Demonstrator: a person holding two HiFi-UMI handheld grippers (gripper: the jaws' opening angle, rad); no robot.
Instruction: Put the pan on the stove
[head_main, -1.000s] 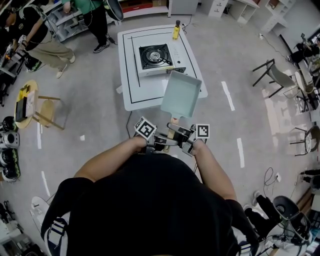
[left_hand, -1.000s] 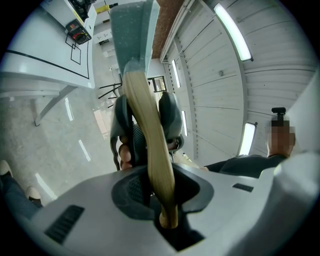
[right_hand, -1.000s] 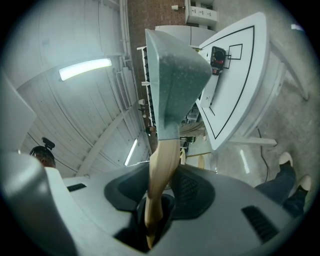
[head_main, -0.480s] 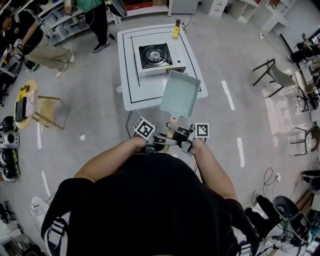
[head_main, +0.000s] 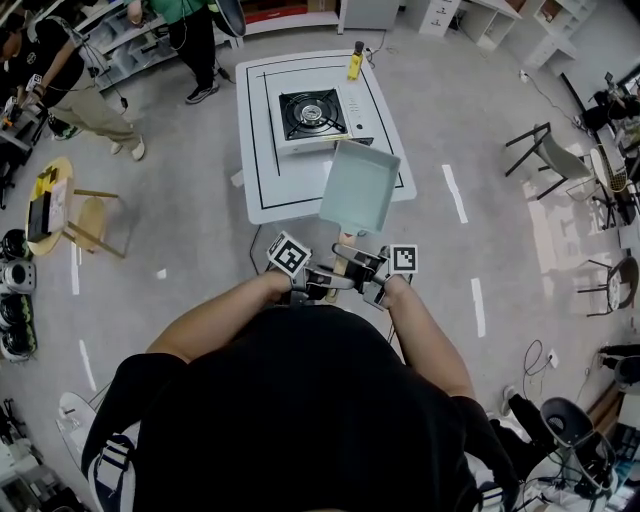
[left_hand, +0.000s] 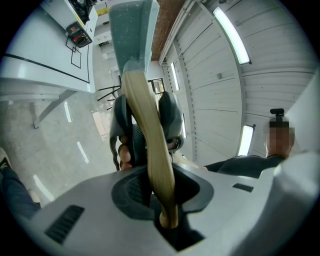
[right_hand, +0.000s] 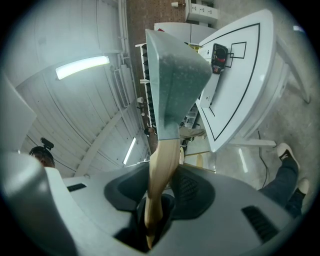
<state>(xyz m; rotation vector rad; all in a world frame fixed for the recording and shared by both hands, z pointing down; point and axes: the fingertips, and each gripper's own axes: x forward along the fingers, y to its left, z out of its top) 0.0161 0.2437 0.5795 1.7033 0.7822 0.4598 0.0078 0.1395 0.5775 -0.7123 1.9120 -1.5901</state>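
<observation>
Near the bench (head_main: 262, 195), the left gripper (head_main: 332, 283) and right gripper (head_main: 355, 265) are clamping their jaws on the handle (left_hand: 150, 150) of the pan (head_main: 360, 188), short of the stove (head_main: 312, 113).

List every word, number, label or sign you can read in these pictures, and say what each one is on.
No text is readable anywhere.
On the yellow bottle: a label, too small to read.
On the stove: front-panel markings, too small and blurred.
On the left marker cube and right marker cube: black-and-white square patterns only, no letters.
On the pan: no print shows.
</observation>
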